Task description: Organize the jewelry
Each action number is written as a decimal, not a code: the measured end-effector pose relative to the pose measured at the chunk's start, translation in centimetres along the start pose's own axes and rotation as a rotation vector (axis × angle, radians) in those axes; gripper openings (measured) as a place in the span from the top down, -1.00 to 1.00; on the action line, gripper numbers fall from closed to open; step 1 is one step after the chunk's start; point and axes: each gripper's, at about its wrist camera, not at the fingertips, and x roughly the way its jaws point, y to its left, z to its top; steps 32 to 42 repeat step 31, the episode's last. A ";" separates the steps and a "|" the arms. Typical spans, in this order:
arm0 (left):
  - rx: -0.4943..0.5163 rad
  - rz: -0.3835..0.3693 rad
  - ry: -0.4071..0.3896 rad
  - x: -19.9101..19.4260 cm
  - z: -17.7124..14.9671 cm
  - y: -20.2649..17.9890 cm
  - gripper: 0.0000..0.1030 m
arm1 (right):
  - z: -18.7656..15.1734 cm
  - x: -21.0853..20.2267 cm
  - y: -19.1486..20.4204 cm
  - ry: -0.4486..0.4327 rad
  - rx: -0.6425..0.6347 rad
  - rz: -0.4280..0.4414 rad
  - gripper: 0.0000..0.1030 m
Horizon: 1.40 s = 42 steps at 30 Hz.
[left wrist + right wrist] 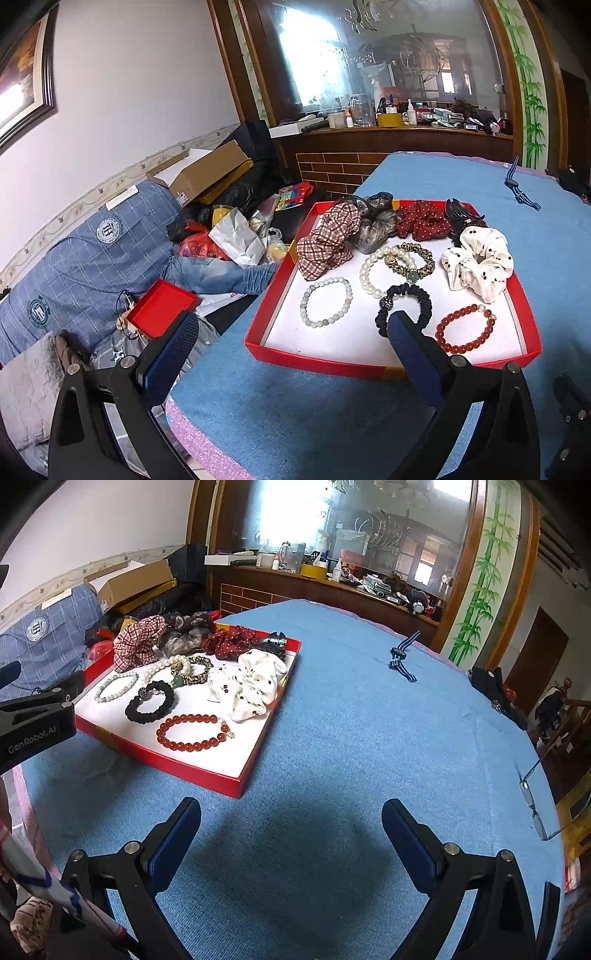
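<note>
Both grippers, left gripper (291, 332) and right gripper (291, 818), hover with jaws spread wide and empty over the blue surface (332, 720). Jewelry crowds the red tray (388, 363); grabbing the red bead bracelet (192, 733) risks snagging the black scrunchie (149, 701) just beside it.

Everything hangs off the red tray (236, 786) here. To its right, wide bare blue cloth (369, 738), plenty of room to pass. Far right of the tray, a pair of glasses (532, 805) sits at the table edge; beyond the tray's far right corner lies a striped watch (400, 659). Inside the tray, the far rim is crowded with scrunchies (328, 240), the white scrunchie (478, 262) fills the right side, bracelets (327, 301) are scattered across the middle. Bare white floor shows along the near wall. Left of the tray, the table ends at piled clutter (229, 236).
</note>
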 end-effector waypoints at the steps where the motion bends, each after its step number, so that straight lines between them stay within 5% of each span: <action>1: 0.001 0.000 0.000 0.0 0.0 0.0 -0.98 | 0.0 0.0 0.0 0.001 -0.001 0.000 -0.95; 25: 0.007 0.002 -0.072 -3.9 0.5 -0.5 -0.98 | -1.0 -3.4 -0.4 -0.052 0.019 -0.020 -0.95; 31: 0.085 -0.111 -0.099 -6.8 1.6 -4.3 -0.98 | -2.5 -4.3 -4.8 -0.049 0.137 -0.043 -0.95; 42: 0.085 -0.111 -0.099 -6.8 1.6 -4.3 -0.98 | -2.5 -4.3 -4.8 -0.049 0.137 -0.043 -0.95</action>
